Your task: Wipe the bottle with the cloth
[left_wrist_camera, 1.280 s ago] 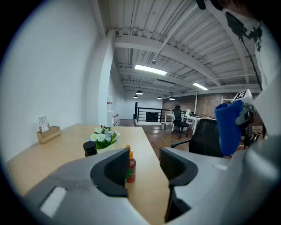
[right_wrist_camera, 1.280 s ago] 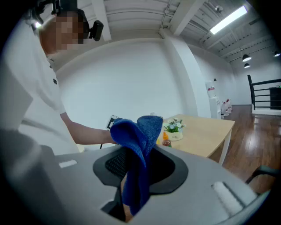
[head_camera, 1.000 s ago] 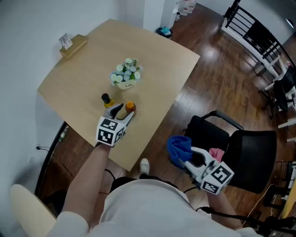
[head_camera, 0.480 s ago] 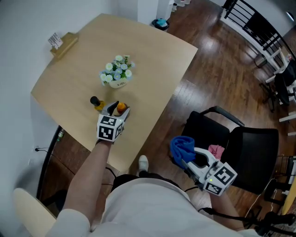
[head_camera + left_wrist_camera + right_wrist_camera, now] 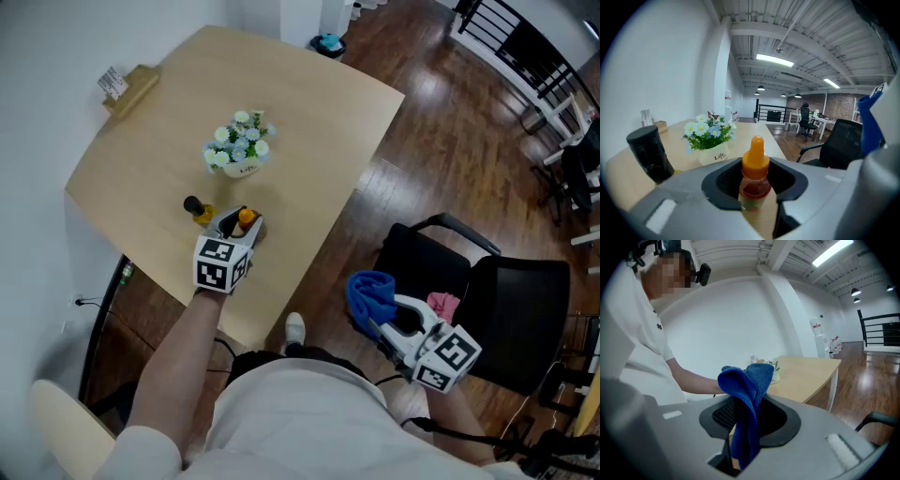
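A small bottle (image 5: 246, 218) with an orange cap stands on the wooden table (image 5: 309, 103) near its front edge. My left gripper (image 5: 238, 225) is shut on the bottle (image 5: 754, 171), whose body fills the gap between the jaws, cap sticking up above them. My right gripper (image 5: 382, 322) hangs off the table to the right, over the floor beside a chair, shut on a blue cloth (image 5: 371, 294). In the right gripper view the cloth (image 5: 747, 399) droops folded from between the jaws.
A black-capped bottle (image 5: 194, 206) stands just left of the held one. A white pot of flowers (image 5: 238, 153) sits behind them. A wooden card holder (image 5: 127, 89) is at the far left corner. A black chair (image 5: 492, 300) with a pink item (image 5: 441, 306) stands right.
My left gripper's jaws have drawn in around the orange-capped bottle. The right gripper with the cloth has hardly moved.
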A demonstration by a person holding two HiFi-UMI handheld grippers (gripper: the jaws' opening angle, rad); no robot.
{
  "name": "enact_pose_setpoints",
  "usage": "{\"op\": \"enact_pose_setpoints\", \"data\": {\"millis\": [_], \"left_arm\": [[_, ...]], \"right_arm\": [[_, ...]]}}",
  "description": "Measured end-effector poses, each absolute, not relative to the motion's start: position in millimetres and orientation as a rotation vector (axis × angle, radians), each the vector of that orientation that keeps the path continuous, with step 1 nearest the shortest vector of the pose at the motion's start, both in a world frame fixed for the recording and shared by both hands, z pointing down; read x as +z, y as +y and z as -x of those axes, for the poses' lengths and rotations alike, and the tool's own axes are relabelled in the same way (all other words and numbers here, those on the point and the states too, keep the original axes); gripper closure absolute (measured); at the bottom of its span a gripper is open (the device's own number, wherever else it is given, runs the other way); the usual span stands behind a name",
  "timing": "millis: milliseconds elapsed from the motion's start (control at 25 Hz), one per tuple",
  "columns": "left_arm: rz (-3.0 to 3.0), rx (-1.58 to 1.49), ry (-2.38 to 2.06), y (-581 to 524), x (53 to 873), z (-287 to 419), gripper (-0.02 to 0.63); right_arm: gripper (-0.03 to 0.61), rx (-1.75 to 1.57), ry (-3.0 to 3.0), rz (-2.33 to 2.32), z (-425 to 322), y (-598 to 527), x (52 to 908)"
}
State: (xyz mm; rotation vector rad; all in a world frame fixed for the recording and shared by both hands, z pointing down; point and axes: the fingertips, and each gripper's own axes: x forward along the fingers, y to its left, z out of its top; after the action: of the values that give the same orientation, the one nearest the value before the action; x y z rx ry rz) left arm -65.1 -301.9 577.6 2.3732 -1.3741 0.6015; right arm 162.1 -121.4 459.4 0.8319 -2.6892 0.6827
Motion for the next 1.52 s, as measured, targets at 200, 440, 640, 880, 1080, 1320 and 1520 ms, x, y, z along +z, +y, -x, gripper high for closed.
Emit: {"op": "enact_pose_setpoints", "data": {"millis": [200,440,640,880,1080,1320,1520], "left_arm": [[-2.451,0.534,-1.283,-284,535,59,0.453],[-2.573,0.492,-1.159,-246,457,55,0.453],[-2.652,0.437,-1.048,-215,403,57,0.454],[-2.724,0.394,-0.885,-169,368,55,0.453],[-2.785,0.401,-0.749,-138,358,55,0.453],[-2.828,0.395,-0.695,-111,344,71,0.453],[-2.837,0.352,-0.693,-100,330,90,0.453]], "right_arm": [[0.462,0.663,-2.732,-0.806,-149,-132,459],[0.462,0.592,-2.794,-0.737,-123,-144,448],[0.462,0.471,-2.856,-0.674,-88,-156,420],[0.462,0.332,-2.969,-0.607,-39,-152,359],[0.462,0.252,-3.066,-0.524,10,-141,314],[0.462,0.195,-3.09,-0.46,53,-116,299],[0.462,0.21,-3.074,-0.493,61,-106,308]]}}
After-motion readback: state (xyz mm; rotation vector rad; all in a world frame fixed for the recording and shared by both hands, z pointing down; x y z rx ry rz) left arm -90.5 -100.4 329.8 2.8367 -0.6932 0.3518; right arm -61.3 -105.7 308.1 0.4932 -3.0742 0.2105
